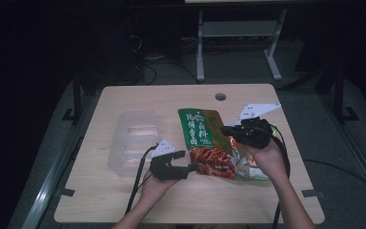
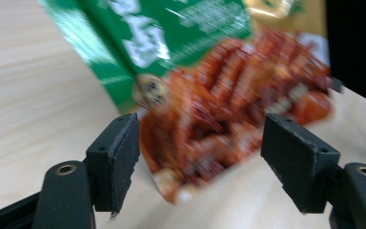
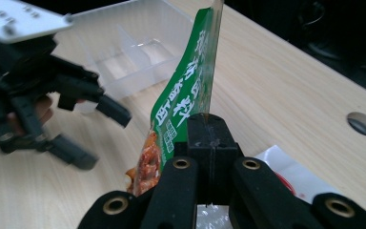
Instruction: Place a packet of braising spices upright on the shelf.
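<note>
The right claw [image 3: 208, 143] was clamped on one green-and-red sauce packet [image 1: 205, 143], held edge-up above the bench [image 1: 124, 200]. The left claw [image 2: 200, 157] stood apart, its jaws straddling the packet's lower corner without pressing. One clear divided box [image 1: 133, 140] sat nearby.

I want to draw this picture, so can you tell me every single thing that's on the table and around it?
Seasoning packet: one, green top with red food picture below, lifted over the table's middle, pinched at its edge.
Second packet: one, white and clear, lying under the first one.
Plastic box: one, see-through with dividers, table's left part.
Table: one, light wood, round hole near the far edge.
Metal frame: one, white, on the floor behind.
Right gripper: one, black, shut on the seasoning packet.
Left gripper: one, black, open around the packet's red end.
</note>
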Available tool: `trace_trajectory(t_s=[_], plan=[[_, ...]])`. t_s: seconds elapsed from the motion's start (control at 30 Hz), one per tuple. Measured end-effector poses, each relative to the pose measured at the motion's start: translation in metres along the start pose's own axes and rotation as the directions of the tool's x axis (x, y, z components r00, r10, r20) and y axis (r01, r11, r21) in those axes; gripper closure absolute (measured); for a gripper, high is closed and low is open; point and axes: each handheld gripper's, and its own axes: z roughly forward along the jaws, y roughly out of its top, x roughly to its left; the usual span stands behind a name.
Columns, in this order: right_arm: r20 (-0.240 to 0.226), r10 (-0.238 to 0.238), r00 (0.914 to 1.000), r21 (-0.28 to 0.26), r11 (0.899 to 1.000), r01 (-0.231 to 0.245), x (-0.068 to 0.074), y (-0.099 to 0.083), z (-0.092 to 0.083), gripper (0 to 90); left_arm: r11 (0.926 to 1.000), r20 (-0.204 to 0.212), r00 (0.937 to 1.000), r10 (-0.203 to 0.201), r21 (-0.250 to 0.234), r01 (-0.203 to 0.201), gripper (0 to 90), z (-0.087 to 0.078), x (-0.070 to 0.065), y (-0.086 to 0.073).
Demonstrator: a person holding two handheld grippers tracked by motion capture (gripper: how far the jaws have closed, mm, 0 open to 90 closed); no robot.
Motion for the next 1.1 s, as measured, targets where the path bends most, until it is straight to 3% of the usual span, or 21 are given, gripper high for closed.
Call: trace_trajectory(t_s=[0.1,0.13,0.2,0.27,0.33,0.47,0.57,0.6,0.67,0.73,0.77,0.9,0.97,1.1], plan=[[0.004,0.012,0.9999,-0.028,1.0,-0.012,-0.001,-0.009,-0.002,90.0,0.9999,-0.017,0.9998,0.0,0.011,0.0,29.4,0.011,0.006,0.003],[0.002,0.019,0.9998,-0.045,0.999,-0.018,-0.003,-0.013,-0.003,90.0,0.9996,-0.011,0.9997,-0.02,0.019,0.02,29.4,0.015,0.008,0.004],[-0.013,0.032,0.9994,-0.05,0.998,-0.032,-0.006,-0.017,-0.003,90.0,0.9986,0.025,0.9987,-0.044,0.029,0.044,29.4,0.021,0.014,0.006],[0.009,0.025,0.9996,-0.027,0.999,-0.025,-0.008,-0.018,-0.004,90.0,0.9984,0.038,0.998,-0.05,0.029,0.049,28.3,0.026,0.018,0.008],[-0.008,0.036,0.9993,-0.034,0.999,-0.036,-0.01,-0.021,-0.005,90.0,0.9954,0.053,0.9948,-0.087,0.044,0.085,26.4,0.031,0.02,0.01],[-0.008,0.045,0.9989,-0.038,0.998,-0.046,-0.013,-0.025,-0.006,90.0,0.9916,0.086,0.9898,-0.114,0.07,0.108,26.4,0.041,0.022,0.01],[-0.02,0.052,0.9984,-0.043,0.998,-0.053,-0.013,-0.027,-0.005,90.0,0.9898,0.125,0.984,-0.127,0.08,0.118,31.2,0.045,0.024,0.01],[-0.019,0.05,0.9986,-0.041,0.998,-0.051,-0.013,-0.027,-0.005,90.0,0.9885,0.119,0.9837,-0.135,0.085,0.125,32.0,0.046,0.024,0.01],[-0.023,0.05,0.9985,-0.041,0.998,-0.051,-0.012,-0.026,-0.005,90.0,0.9872,0.126,0.9826,-0.136,0.099,0.124,42.0,0.046,0.026,0.01],[-0.021,0.048,0.9986,-0.035,0.998,-0.049,-0.011,-0.025,-0.006,90.0,0.9817,0.173,0.9687,-0.177,0.101,0.162,62.1,0.044,0.032,0.009],[-0.017,0.048,0.9987,-0.029,0.998,-0.048,-0.011,-0.026,-0.005,89.9,0.9827,0.181,0.968,-0.174,0.094,0.159,70.7,0.043,0.032,0.009],[-0.025,0.071,0.9972,-0.023,0.997,-0.072,-0.015,-0.031,-0.003,89.9,0.9888,0.173,0.9775,-0.121,0.107,0.104,82.9,0.041,0.026,0.01],[-0.028,0.08,0.9964,-0.016,0.997,-0.08,-0.016,-0.032,-0.002,89.9,0.991,0.144,0.9847,-0.099,0.104,0.084,89.0,0.04,0.024,0.009],[-0.028,0.107,0.9939,-0.016,0.994,-0.108,-0.022,-0.037,-0.004,89.8,0.9936,0.118,0.9905,-0.071,0.096,0.06,90.0,0.037,0.021,0.009]])
